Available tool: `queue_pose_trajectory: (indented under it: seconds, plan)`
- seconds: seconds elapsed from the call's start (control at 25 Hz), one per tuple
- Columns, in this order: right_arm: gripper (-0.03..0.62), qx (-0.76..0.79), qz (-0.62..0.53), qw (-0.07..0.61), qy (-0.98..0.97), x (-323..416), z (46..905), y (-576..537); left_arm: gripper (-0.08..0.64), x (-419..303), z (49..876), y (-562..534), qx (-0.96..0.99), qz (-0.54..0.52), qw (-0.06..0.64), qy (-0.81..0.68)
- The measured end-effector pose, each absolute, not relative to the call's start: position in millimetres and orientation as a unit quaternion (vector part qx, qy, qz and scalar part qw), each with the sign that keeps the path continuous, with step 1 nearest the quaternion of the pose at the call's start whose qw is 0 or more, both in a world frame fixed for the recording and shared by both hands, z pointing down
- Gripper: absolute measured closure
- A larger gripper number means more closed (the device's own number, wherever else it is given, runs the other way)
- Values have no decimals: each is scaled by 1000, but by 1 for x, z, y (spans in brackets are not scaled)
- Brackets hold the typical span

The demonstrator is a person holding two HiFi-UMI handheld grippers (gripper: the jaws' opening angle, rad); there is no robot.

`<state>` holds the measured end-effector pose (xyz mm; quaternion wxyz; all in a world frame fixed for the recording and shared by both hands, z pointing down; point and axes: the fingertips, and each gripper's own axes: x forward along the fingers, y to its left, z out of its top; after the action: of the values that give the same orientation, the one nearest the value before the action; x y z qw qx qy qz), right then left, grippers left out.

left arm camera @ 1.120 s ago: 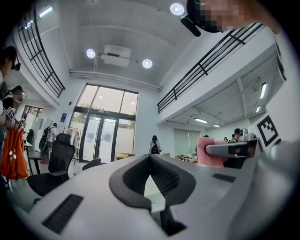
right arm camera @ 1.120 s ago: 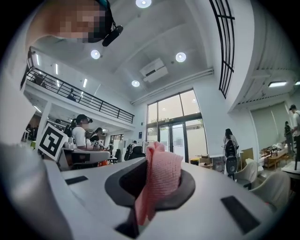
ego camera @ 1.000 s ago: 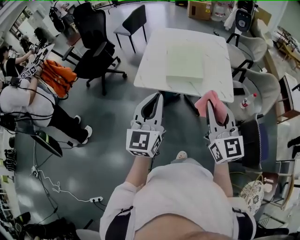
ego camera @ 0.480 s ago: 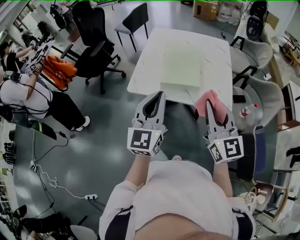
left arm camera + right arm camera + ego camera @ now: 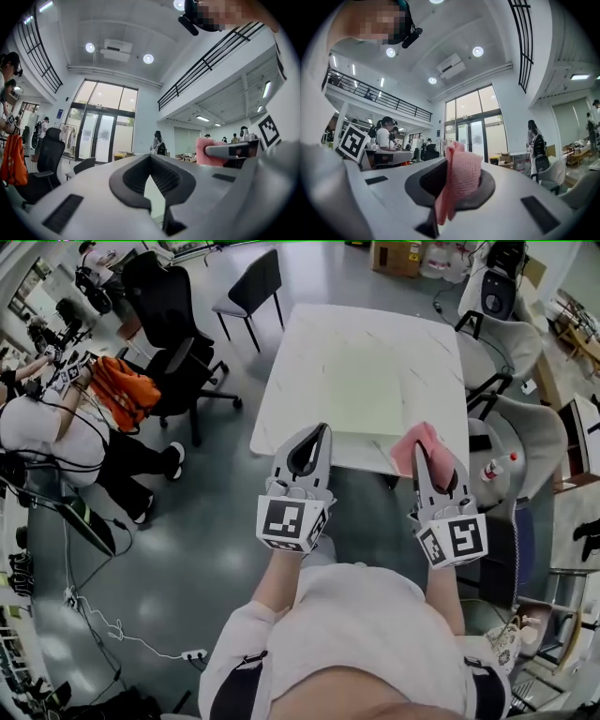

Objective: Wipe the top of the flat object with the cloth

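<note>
Clamping the pink cloth (image 5: 461, 180) is the right hand-held gripper (image 5: 425, 452); the left hand-held gripper (image 5: 317, 433) sits closed.

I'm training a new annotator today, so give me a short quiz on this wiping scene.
1. True or false: the left gripper holds the pink cloth.
2. The pale green flat board lies on: A) the white table; B) the floor; C) a chair.
3. Fill in: the left gripper's jaws are ___.
Key: 1 false, the right gripper holds it; 2 A; 3 together, with nothing between them.
</note>
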<state>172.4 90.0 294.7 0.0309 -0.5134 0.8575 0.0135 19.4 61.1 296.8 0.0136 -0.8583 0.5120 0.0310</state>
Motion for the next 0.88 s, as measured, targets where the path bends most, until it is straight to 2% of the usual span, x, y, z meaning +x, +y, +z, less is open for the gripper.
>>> queue_pose_trajectory:
  seconds: [0.44, 0.88]
  plan:
    - [561, -573, 7, 32, 819, 119, 297, -1, 545, -31, 299, -48, -892, 25, 6, 451]
    - [561, -612, 7, 18, 791, 73, 308, -34, 545, -68, 309, -96, -914, 25, -2, 405]
